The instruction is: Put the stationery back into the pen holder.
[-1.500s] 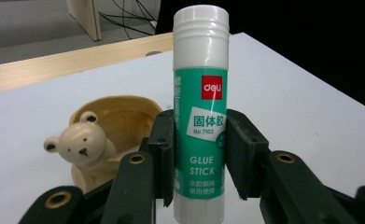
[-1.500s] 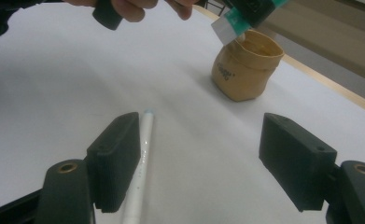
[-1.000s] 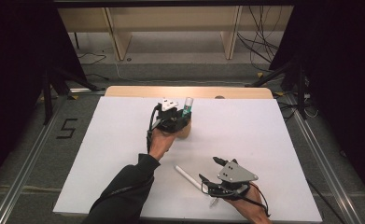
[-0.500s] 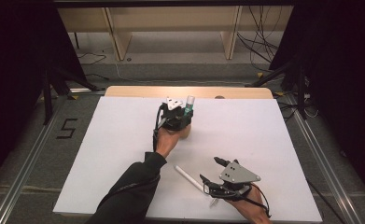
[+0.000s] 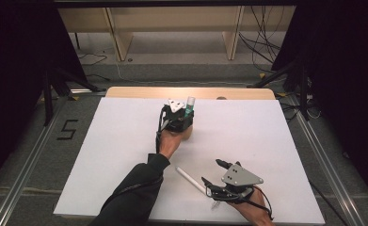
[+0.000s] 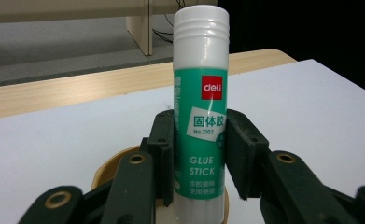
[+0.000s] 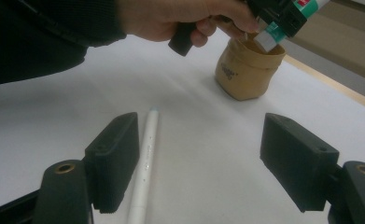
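A green and white glue stick [image 6: 200, 116] stands between the jaws of my left gripper [image 6: 199, 161], which is shut on its lower half. In the high view the left gripper [image 5: 176, 115] holds the glue stick [image 5: 189, 105] over a small tan pouch [image 5: 187, 133] near the far middle of the white table. From the right gripper view the glue stick's [image 7: 286, 24] bottom end is at the pouch's [image 7: 246, 70] open mouth. My right gripper [image 7: 201, 158] stands open low over the table, with a white pen [image 7: 144, 161] lying beside its left jaw. The pen [image 5: 191, 181] lies left of the right gripper [image 5: 214, 173].
The white sheet [image 5: 101, 155] covers most of the table, with a bare wooden strip [image 5: 139, 92] along the far edge. Beyond it stand pale shelf legs [image 5: 123, 42] and loose cables [image 5: 261, 33] on the floor. A "5" mark [image 5: 68, 129] is on the floor at left.
My left gripper has shifted slightly to the right with the glue stick, over the tan pouch. The right gripper and the pen have stayed put.
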